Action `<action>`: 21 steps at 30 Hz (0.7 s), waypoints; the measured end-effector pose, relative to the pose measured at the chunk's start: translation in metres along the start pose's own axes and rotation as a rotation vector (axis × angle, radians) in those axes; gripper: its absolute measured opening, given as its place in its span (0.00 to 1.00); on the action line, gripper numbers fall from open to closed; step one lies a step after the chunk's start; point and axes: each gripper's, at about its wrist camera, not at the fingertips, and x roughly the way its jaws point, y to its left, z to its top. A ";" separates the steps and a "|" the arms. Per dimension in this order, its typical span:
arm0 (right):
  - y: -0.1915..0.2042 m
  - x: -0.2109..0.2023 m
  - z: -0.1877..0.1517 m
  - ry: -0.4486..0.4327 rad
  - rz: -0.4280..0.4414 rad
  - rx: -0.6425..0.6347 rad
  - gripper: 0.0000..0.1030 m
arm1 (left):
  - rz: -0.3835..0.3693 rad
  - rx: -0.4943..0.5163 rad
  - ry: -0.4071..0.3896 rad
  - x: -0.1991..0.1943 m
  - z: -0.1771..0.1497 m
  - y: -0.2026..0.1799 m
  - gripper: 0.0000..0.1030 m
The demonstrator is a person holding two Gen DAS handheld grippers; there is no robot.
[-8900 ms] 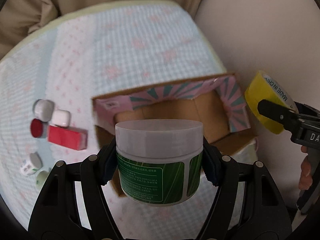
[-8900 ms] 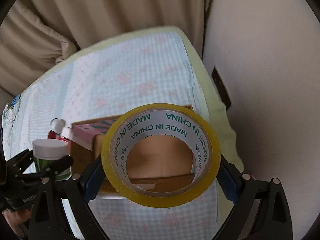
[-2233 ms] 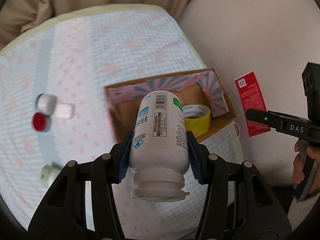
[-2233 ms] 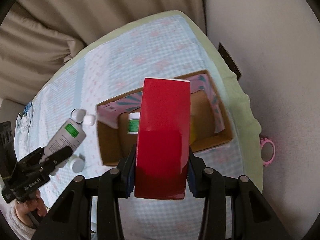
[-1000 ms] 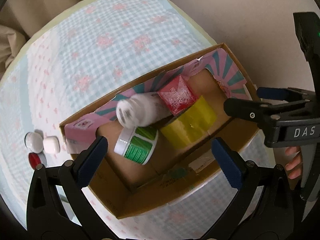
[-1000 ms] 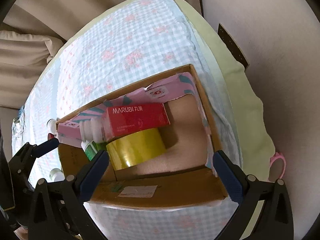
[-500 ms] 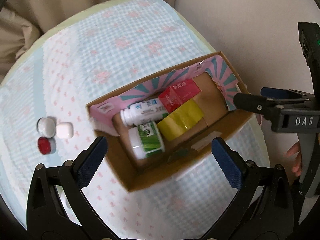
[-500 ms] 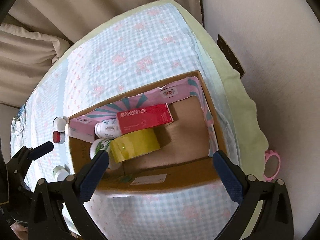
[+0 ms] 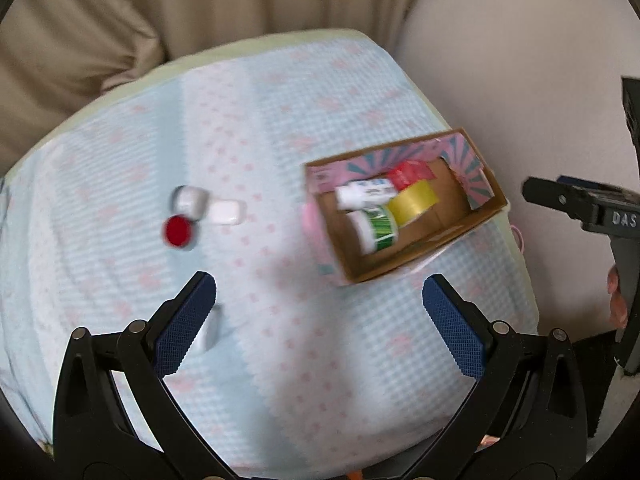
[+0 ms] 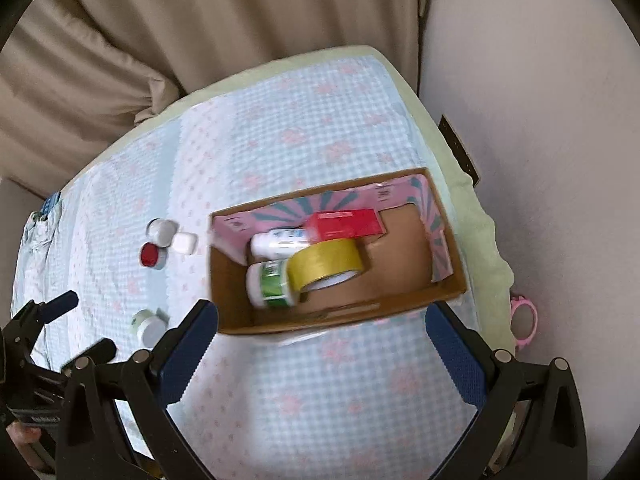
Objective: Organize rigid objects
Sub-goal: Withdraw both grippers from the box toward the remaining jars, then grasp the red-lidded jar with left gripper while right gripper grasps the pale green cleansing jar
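An open cardboard box with pink flaps lies on the checked bed cover, also in the left wrist view. It holds a yellow tape roll, a red carton, a white bottle and a green-labelled jar. Left of it lie a white pot, a white case, a red-capped pot and a small jar. My left gripper is open and empty above the cover. My right gripper is open and empty, in front of the box.
Beige curtains hang behind the bed. A pale wall runs along the right edge. A pink ring lies off the bed's right side. The box sits near the bed's right edge.
Both grippers have pulled back and up from the box, so it looks smaller. The left view has swung left toward the small pots. The box contents stay put.
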 end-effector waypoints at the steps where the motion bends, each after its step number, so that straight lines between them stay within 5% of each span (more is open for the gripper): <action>1: 0.011 -0.007 -0.005 -0.010 0.004 -0.007 1.00 | 0.007 -0.009 -0.010 -0.008 -0.005 0.011 1.00; 9: 0.107 -0.033 -0.041 -0.062 -0.002 -0.114 1.00 | 0.073 -0.061 -0.047 -0.050 -0.041 0.111 1.00; 21: 0.238 0.006 -0.090 0.015 0.005 -0.068 1.00 | 0.035 -0.010 -0.052 -0.062 -0.060 0.235 1.00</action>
